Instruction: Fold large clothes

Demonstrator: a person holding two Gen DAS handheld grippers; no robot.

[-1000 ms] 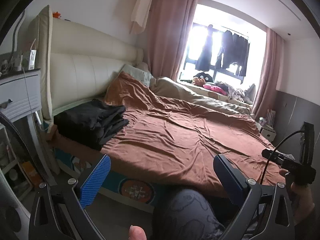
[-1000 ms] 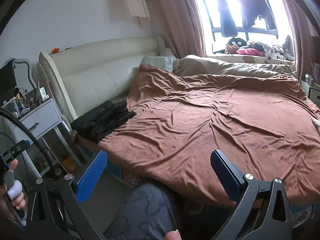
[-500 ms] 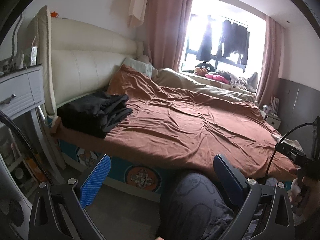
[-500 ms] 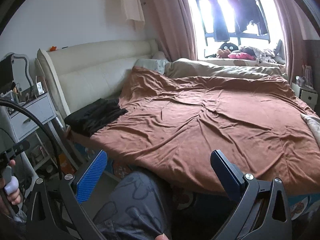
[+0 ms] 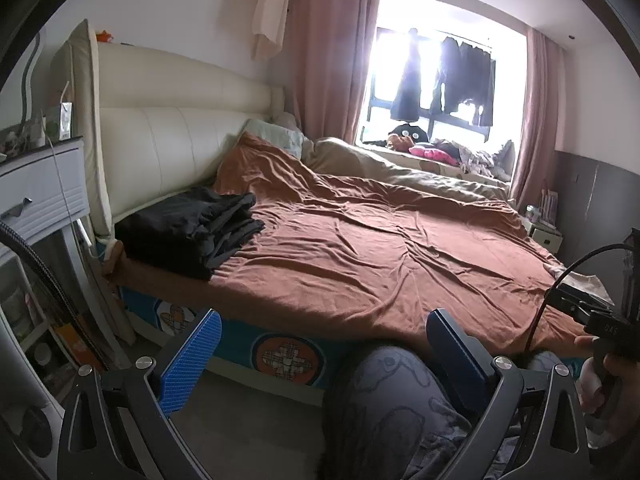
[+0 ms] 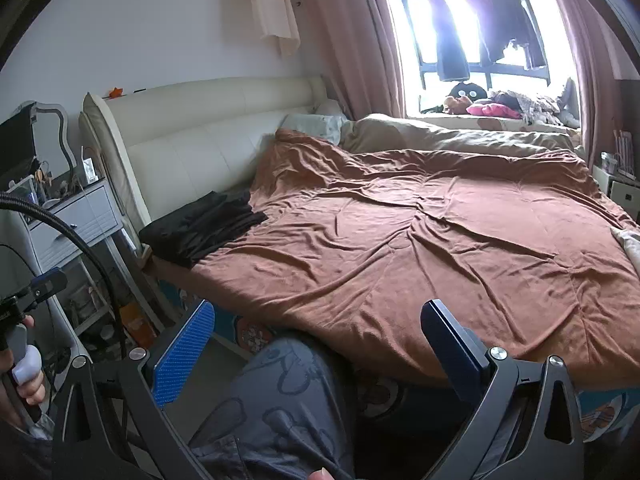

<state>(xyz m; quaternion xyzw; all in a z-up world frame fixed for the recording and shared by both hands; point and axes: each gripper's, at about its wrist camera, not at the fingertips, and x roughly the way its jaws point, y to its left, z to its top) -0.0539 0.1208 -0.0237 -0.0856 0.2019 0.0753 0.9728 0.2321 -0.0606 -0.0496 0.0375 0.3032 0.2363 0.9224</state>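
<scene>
A stack of folded dark clothes [image 5: 192,228] lies on the near corner of the bed [image 5: 380,256], close to the cream headboard [image 5: 168,136] and on top of the rust-brown blanket [image 5: 400,248] that covers most of the mattress. How many pieces make up the stack is hard to tell; the layers merge into one black mass, and in the right wrist view the stack [image 6: 204,226] looks flatter still.

Both grippers hang off the bed's near edge, holding nothing. The left gripper [image 5: 320,354] has its fingers spread wide, with a knee in patterned grey trousers [image 5: 384,400] between and behind them. The right gripper [image 6: 316,346] is likewise spread, with the same trousers [image 6: 280,392] filling the gap below.

A pale cloth [image 6: 632,244] at the far right of the bed is cut off by the frame edge, so its nature is unclear. The window [image 6: 476,36] is blown out by light; dark garments hanging there show only as shapes.

The left wrist view catches the right hand [image 5: 608,384] on its handle at the frame's right edge; the right wrist view shows the left hand [image 6: 24,376] at its left edge, plus a mirror [image 6: 48,136] above the grey nightstand [image 6: 76,220].
</scene>
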